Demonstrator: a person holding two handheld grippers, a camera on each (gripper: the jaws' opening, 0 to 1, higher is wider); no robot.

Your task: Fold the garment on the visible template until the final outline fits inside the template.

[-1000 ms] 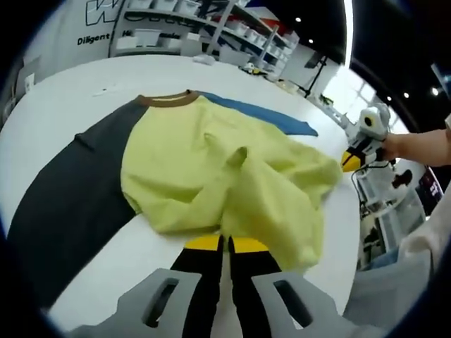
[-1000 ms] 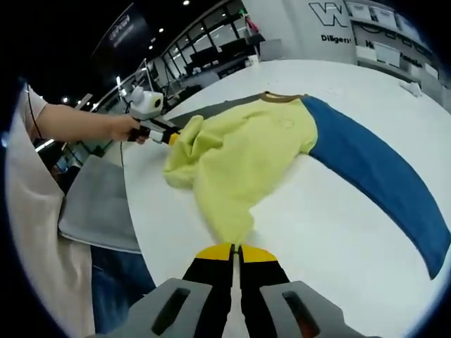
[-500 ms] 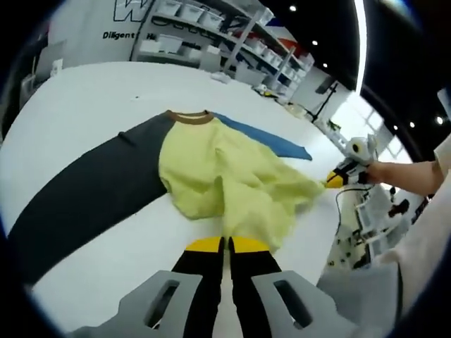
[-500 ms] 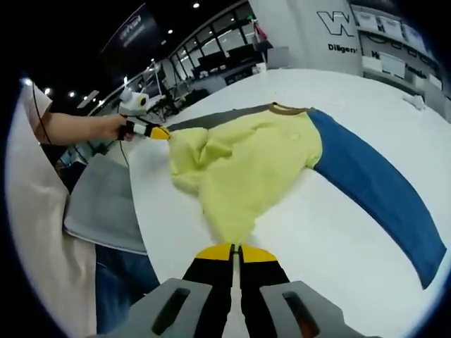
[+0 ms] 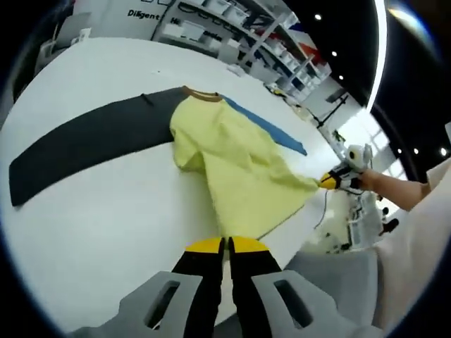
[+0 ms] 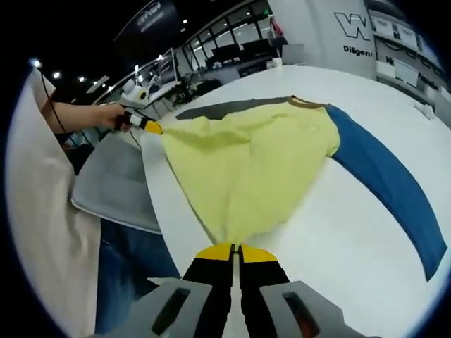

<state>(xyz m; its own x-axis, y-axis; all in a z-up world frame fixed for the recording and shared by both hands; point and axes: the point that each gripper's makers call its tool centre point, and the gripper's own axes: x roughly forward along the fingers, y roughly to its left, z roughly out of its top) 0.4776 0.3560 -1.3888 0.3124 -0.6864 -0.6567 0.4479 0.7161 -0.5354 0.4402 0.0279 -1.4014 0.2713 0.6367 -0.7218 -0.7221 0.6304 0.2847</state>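
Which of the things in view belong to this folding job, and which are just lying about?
Job: yellow garment with dark sleeve and blue sleeve; left gripper; right gripper; white table.

Lying about: grey cloth at table edge; shelving behind.

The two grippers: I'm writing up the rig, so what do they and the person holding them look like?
Each gripper has two black jaws with yellow tips, rising from pale grey moulded mounts with slotted openings: left gripper, right gripper. Seen from the other side, each carries a white rounded body behind its yellow tip. The person wears a pale cream top and blue jeans.
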